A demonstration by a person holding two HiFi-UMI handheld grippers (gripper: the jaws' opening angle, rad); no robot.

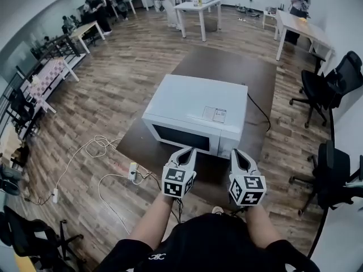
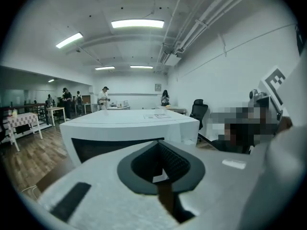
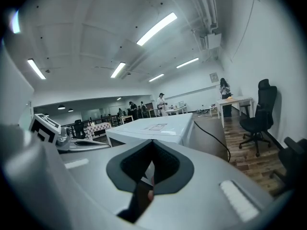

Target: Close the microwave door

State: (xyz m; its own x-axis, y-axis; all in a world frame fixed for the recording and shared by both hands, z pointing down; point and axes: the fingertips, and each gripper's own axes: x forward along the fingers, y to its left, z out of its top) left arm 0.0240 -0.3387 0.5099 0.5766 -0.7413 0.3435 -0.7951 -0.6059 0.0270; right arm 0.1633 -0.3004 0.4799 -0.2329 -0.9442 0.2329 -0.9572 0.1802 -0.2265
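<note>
A white microwave (image 1: 195,109) stands on a dark brown table (image 1: 227,67), its front facing me. Its door with the dark window (image 1: 181,136) lies flush with the front, closed. My left gripper (image 1: 191,150) hovers just before the door's right part, jaws together with nothing between them. My right gripper (image 1: 235,152) is beside it, in front of the control panel side, jaws also together and empty. In the left gripper view the microwave (image 2: 129,123) fills the middle beyond the gripper (image 2: 158,150). The right gripper view shows the microwave's (image 3: 158,126) top past the gripper (image 3: 152,145).
A black cable (image 1: 258,109) runs off the microwave's back right across the table. White cords and a power strip (image 1: 133,171) lie on the wood floor at the left. Black office chairs (image 1: 329,84) stand at the right; white tables (image 1: 198,7) and several people are farther back.
</note>
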